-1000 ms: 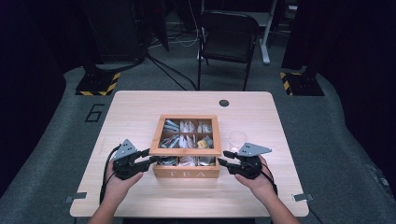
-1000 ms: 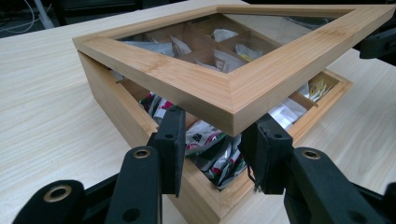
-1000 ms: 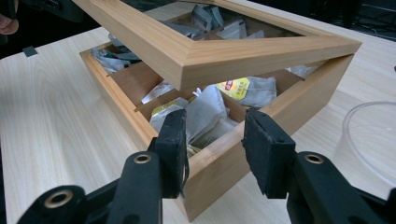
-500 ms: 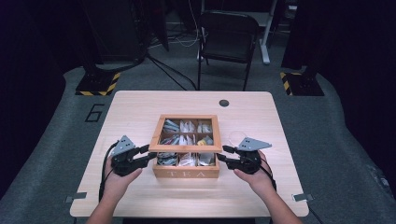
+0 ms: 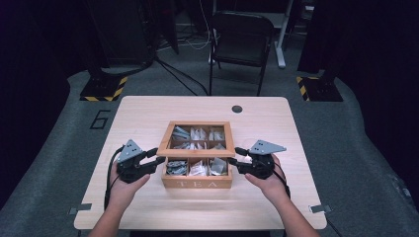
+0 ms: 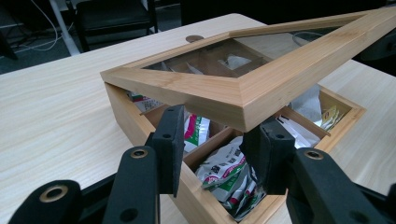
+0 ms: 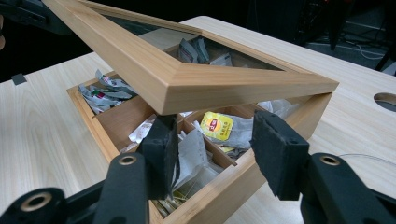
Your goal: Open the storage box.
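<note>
With the lid [image 5: 197, 154] half-raised over the box [image 5: 197, 183] mid-worktop [image 5: 148, 108], left tongs [image 5: 159, 159] clenched on one front corner and right tongs [image 5: 234, 157] just opening, slack around the other, re-clench right before swinging further.

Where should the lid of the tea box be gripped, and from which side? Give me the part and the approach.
Grip the lid by its wooden frame at a front corner, coming in level from the box's left or right side. The lid is tilted up at the front while its far edge stays down on the tea box, so there is likely room for a jaw under the frame. The glass pane in the middle offers no hold.
</note>
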Available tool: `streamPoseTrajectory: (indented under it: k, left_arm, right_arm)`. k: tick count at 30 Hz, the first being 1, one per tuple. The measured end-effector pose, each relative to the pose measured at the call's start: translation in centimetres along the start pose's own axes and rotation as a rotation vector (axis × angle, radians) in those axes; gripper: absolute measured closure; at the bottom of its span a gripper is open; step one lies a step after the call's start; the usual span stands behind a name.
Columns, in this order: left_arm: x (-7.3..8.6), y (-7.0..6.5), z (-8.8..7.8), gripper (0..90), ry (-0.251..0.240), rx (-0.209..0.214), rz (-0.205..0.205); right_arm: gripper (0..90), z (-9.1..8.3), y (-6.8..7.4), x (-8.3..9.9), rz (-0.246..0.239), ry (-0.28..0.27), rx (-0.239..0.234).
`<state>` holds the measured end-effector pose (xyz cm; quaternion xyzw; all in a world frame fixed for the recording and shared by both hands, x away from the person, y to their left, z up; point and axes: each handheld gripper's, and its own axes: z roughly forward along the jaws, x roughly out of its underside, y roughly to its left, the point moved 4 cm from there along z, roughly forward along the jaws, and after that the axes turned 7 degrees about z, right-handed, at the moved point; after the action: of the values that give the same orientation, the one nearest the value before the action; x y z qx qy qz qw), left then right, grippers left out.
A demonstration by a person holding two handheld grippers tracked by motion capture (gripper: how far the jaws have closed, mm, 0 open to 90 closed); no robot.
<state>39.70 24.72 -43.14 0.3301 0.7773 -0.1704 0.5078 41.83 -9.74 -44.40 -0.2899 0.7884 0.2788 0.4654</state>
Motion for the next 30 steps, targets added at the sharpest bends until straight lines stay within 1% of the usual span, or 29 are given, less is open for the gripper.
streamPoseTrajectory:
  k: [2,3,5,6,13,14,15,17,19,20,22,24,25,27,30]
  left_arm:
    - [0.0,0.0,0.0,59.0,-0.005,-0.003,-0.001]
    - [-0.1,0.1,0.0,59.0,-0.005,-0.002,0.004]
    - [-0.2,0.1,0.0,59.0,-0.002,0.000,0.006]
    - [-0.3,0.2,-0.1,59.0,0.000,0.001,0.011]
    - [-0.8,0.4,-0.1,59.1,-0.008,0.001,0.013]
    - [-1.0,0.5,-0.1,59.0,-0.005,0.004,0.019]
    - [-1.1,0.5,-0.1,59.0,-0.011,0.003,0.012]
    - [-1.3,0.6,-0.1,59.1,-0.010,0.007,0.014]
    - [-1.5,0.8,-0.1,59.1,-0.015,0.003,0.019]
    - [-1.6,0.8,-0.2,59.1,-0.011,0.010,0.016]
    - [-1.7,0.9,-0.1,59.0,-0.020,0.008,0.010]
    - [-1.8,1.0,-0.1,59.0,-0.022,0.009,0.010]
    - [-1.9,1.0,-0.1,59.0,-0.023,0.011,0.006]
    - [-2.0,1.0,-0.2,59.0,-0.019,0.015,0.008]
    - [-2.2,1.2,-0.1,59.0,-0.028,0.011,0.007]
  right_arm:
    - [49.1,0.0,-0.1,-0.1,0.008,0.006,0.000]
    - [48.1,0.0,-0.2,-0.3,-0.003,-0.005,0.005]
    - [47.7,0.0,-0.2,-0.4,-0.006,-0.006,0.002]
    - [47.4,0.0,-0.2,-0.6,-0.016,-0.009,0.013]
    - [46.8,0.1,-0.2,-1.4,-0.025,-0.028,0.017]
    - [46.9,0.2,-0.2,-1.6,-0.033,-0.027,0.017]
    - [47.0,0.2,-0.2,-1.7,-0.040,-0.026,0.019]
    - [47.0,0.3,-0.2,-1.8,-0.047,-0.030,0.018]
    - [46.9,0.5,-0.3,-1.9,-0.045,-0.034,0.024]
    - [47.1,0.5,-0.3,-2.0,-0.041,-0.035,0.026]
    - [47.2,0.6,-0.4,-2.2,-0.042,-0.041,0.022]
    - [47.7,0.6,-0.5,-2.4,-0.031,-0.047,0.021]
    - [47.8,0.6,-0.5,-2.5,-0.035,-0.051,0.018]
    - [48.0,0.6,-0.6,-2.7,-0.031,-0.053,0.020]
    - [48.7,0.7,-0.7,-2.9,-0.032,-0.056,0.022]
